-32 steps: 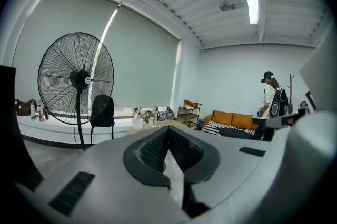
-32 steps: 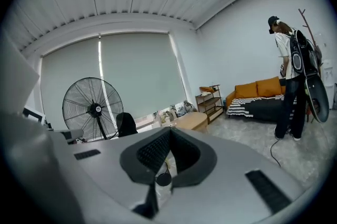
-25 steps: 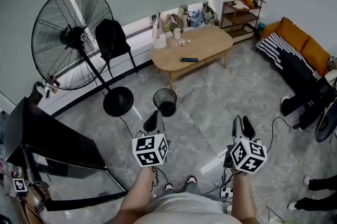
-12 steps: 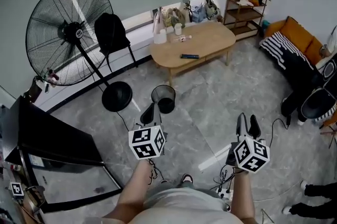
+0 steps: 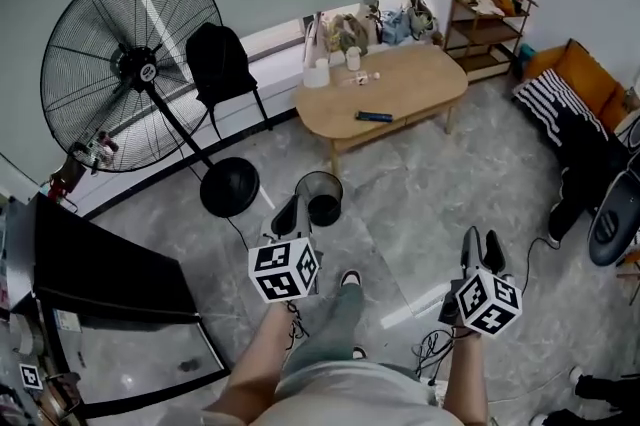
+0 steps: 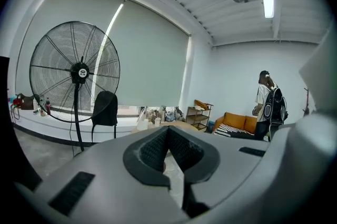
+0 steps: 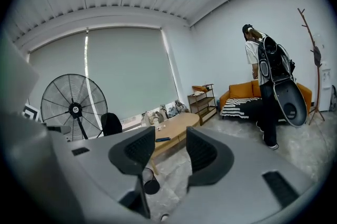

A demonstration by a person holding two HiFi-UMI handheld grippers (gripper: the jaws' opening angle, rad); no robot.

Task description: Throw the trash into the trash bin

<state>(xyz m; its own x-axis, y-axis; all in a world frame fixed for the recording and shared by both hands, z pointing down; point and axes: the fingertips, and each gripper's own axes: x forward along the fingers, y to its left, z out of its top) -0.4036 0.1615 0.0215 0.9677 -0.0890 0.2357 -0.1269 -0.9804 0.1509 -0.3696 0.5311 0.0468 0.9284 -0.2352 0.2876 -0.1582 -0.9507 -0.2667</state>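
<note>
The black mesh trash bin (image 5: 321,197) stands on the floor before the wooden table (image 5: 410,89); it also shows in the right gripper view (image 7: 151,185). My left gripper (image 5: 290,214) hangs just left of the bin, its jaws shut (image 6: 168,132) with nothing seen between them. My right gripper (image 5: 480,249) is off to the right over bare floor; its jaws (image 7: 166,146) stand apart, closing a little, and hold nothing. Small scraps (image 5: 366,79) and a dark remote (image 5: 373,116) lie on the table.
A big standing fan (image 5: 120,64) with its round base (image 5: 229,190) is at the left, beside a black chair (image 5: 220,62). A shelf (image 5: 490,24) and an orange sofa (image 5: 575,89) are at the right. Cables (image 5: 430,349) lie by my feet. A person with a backpack (image 7: 268,86) stands at the right.
I have stepped forward: the bin and table are closer, one foot now shows ahead of me, and both grippers have moved forward, the left one up beside the bin.
</note>
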